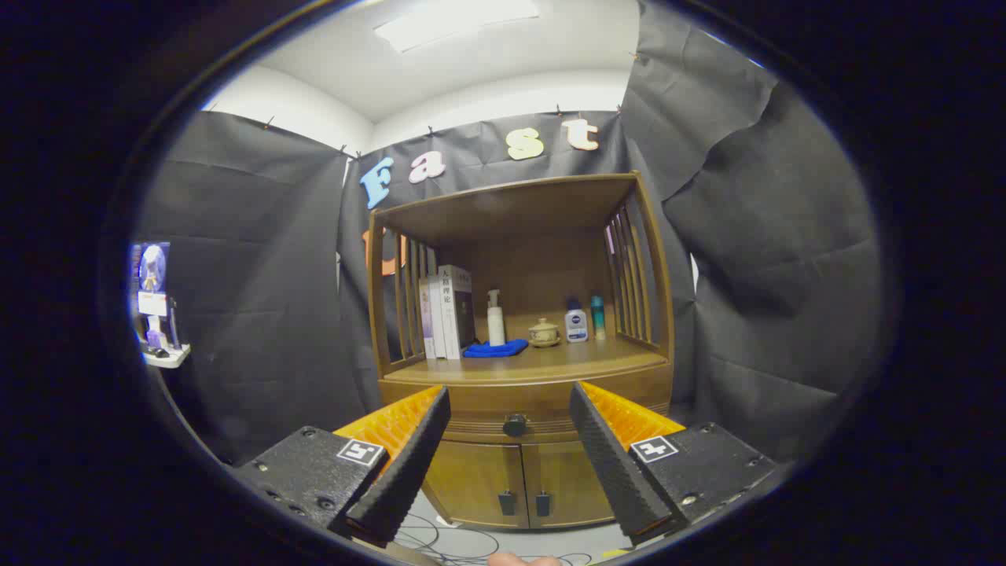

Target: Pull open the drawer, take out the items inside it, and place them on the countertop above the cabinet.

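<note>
Gripper view: I am lined up on the closed drawer, fingers apart and empty.

My gripper [509, 409] has its fingers spread wide with nothing between them, which I read as the stance for closing on a small handle. Framed in the gap, just ahead and still well apart from the tips, sits the dark drawer knob [515, 425] on the drawer [519, 405] front, so the approach looks centred. Below the knob are two cabinet doors [519, 481]. Beyond the fingers and above the drawer lies the countertop [550, 363], where the items must go; it already carries books [445, 312], a blue cloth [496, 348], a pump bottle [495, 317], a small lidded pot [544, 332] and two more bottles [585, 320], with bare wood nearest me.
</note>
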`<state>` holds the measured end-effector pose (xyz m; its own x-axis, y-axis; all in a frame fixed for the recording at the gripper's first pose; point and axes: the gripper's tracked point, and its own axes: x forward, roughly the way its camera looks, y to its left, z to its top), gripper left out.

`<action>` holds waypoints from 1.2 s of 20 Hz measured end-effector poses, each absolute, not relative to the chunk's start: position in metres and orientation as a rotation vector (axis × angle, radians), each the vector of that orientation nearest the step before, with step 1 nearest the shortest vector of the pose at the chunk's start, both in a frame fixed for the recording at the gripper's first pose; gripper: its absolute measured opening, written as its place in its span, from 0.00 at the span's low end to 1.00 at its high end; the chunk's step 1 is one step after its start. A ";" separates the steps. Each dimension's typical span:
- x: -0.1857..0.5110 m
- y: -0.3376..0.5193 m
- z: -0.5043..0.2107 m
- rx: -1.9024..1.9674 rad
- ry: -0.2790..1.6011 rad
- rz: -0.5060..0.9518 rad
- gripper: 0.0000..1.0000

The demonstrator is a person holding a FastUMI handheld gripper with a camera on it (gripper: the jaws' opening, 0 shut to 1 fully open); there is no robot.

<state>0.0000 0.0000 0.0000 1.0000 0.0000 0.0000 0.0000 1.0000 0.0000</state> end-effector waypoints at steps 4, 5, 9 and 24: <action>-0.002 0.005 0.002 -0.006 -0.005 0.009 0.99; -0.001 0.006 0.002 -0.009 -0.008 0.009 0.99; -0.001 0.008 -0.001 -0.011 -0.003 0.008 0.99; 0.044 0.008 -0.021 -0.025 0.019 -0.018 0.99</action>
<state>0.0438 0.0076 -0.0206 0.9996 -0.0186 -0.0188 0.0182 0.9995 -0.0249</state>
